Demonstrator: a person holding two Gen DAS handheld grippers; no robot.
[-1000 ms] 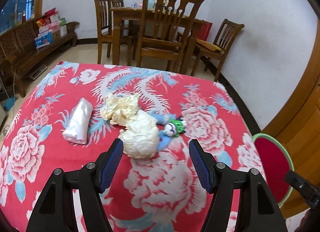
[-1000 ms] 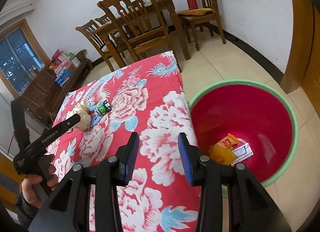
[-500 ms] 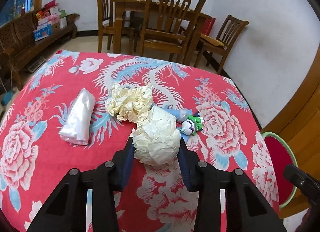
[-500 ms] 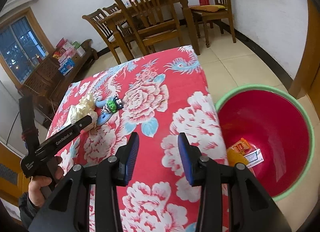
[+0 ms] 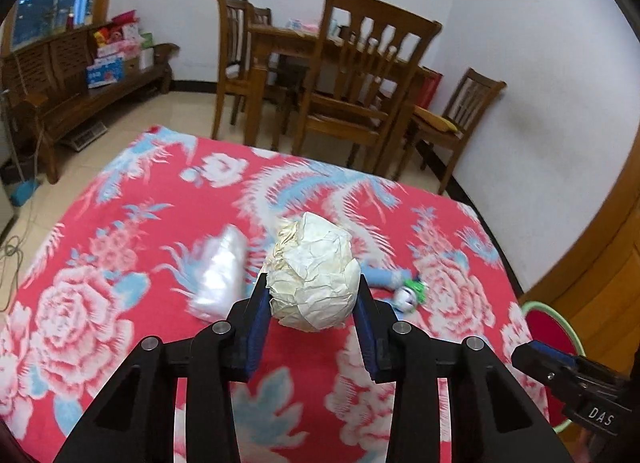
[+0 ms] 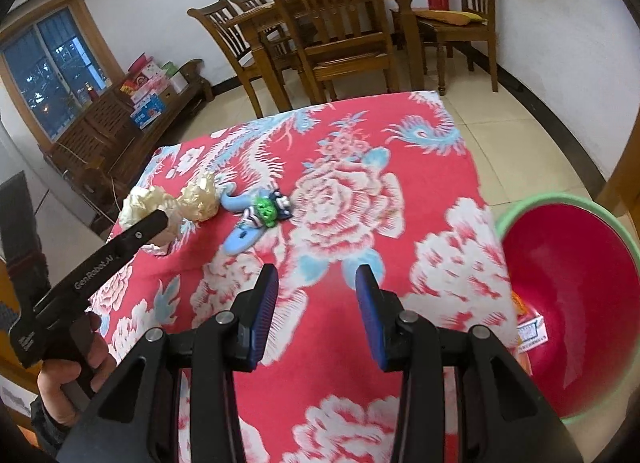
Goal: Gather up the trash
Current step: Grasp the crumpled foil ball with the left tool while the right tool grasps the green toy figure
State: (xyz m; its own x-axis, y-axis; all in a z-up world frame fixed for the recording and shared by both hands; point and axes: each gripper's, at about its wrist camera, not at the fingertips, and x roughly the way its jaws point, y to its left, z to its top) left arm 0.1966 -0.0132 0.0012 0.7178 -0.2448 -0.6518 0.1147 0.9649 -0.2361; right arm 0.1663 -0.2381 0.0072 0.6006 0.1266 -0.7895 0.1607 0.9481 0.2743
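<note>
Cream crumpled paper ball (image 5: 314, 275), creased and roughly egg-shaped, pinched between the blue ribbed pads of the left claw (image 5: 312, 305), whose jaws have just been closing on it, and apparently lifted clear of the red floral tabletop (image 5: 120, 231). Left on the tabletop: a second paper wad (image 6: 200, 199) toward the left edge, a clear plastic bag (image 5: 220, 275), a blue-and-green toy (image 6: 260, 219). Step in hand is judged carry-off; next calls for swinging rightward over the red green-rimmed bin (image 6: 580, 295) beside the right edge; right claw (image 6: 317, 289) spread, empty.
</note>
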